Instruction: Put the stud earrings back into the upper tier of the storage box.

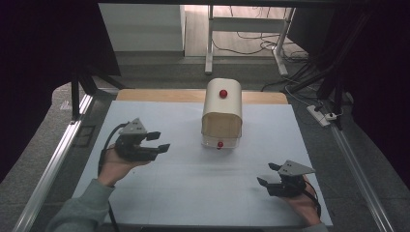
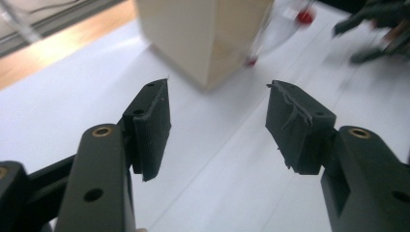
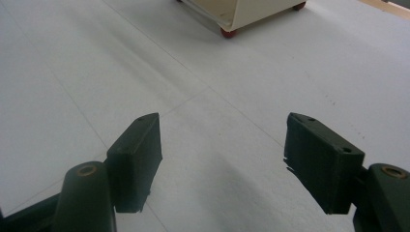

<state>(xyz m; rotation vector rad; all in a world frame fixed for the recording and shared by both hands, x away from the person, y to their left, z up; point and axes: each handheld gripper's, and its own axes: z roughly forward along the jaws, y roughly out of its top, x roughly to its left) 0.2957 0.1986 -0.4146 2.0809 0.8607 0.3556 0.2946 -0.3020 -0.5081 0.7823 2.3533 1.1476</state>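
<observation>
A cream box [image 1: 222, 113] with a rounded top stands at the middle of the white mat [image 1: 193, 188]. It has one red knob [image 1: 223, 93] on top and another [image 1: 220, 144] low on its front. My left gripper [image 1: 162, 141] hovers left of the box, pointing at it, jaws open and empty. The left gripper view shows the pads [image 2: 152, 125] apart, with the box [image 2: 203, 34] just ahead. My right gripper [image 1: 267, 173] is near the front right of the mat, open and empty. In its own view [image 3: 222, 140] the box corner [image 3: 251, 9] and a red foot [image 3: 228, 33] lie far ahead.
A wooden strip [image 1: 159, 95] runs along the mat's far edge. Metal rails [image 1: 58, 154] border the table on both sides. A white power strip [image 1: 321, 115] and cables lie on the floor at the right, and a white desk frame [image 1: 210, 43] stands behind.
</observation>
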